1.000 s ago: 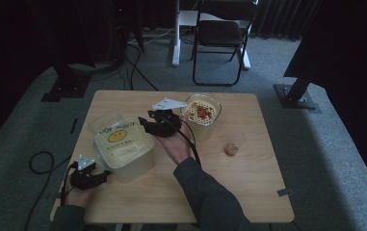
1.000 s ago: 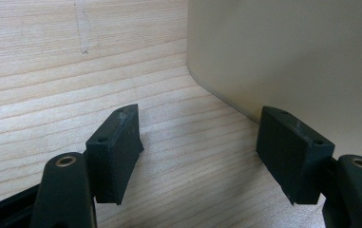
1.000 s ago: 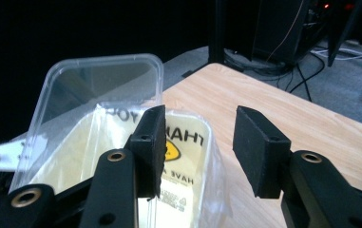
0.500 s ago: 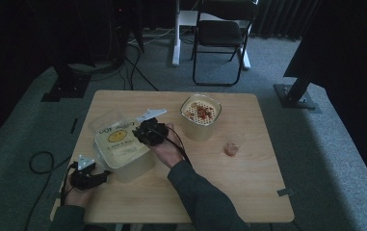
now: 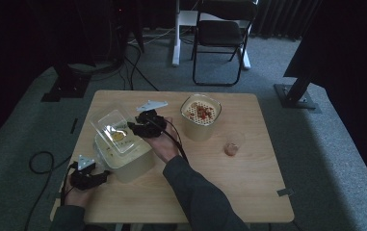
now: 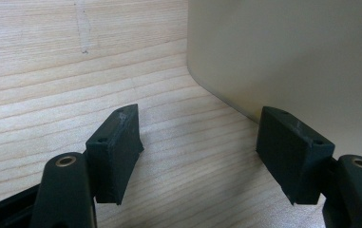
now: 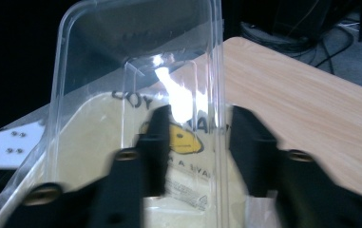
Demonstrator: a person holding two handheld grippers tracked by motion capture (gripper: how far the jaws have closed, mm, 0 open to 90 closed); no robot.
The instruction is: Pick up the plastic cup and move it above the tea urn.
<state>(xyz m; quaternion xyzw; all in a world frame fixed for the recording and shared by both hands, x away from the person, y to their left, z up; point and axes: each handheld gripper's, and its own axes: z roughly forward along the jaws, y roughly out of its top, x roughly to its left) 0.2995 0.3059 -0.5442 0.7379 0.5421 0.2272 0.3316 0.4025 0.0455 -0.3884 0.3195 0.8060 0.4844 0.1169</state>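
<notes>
A cream plastic tub (image 5: 125, 162) stands on the left half of the wooden table (image 5: 248, 192). Its clear lid (image 5: 112, 127) is raised and tilted above the tub, and my right gripper (image 5: 135, 129) is shut on its near edge. In the right gripper view the lid (image 7: 136, 57) rises in front of the jaws of my right gripper (image 7: 197, 137), and a yellow smiley label shows through it. My left gripper (image 5: 105, 177) rests low at the tub's front left corner. It is open (image 6: 200, 152), with the tub wall (image 6: 288, 57) just beyond the right jaw and bare wood between the jaws.
A round beige pot (image 5: 200, 115) with a perforated top and red bits stands right of the tub. A small clear cup (image 5: 232, 144) sits farther right. A black cable (image 5: 41, 161) hangs off the left edge. A folding chair (image 5: 222, 33) stands behind the table.
My right gripper moved left from beside the round pot to the tub, closed on the clear lid and lifted it to a tilt. The left gripper stayed put.
</notes>
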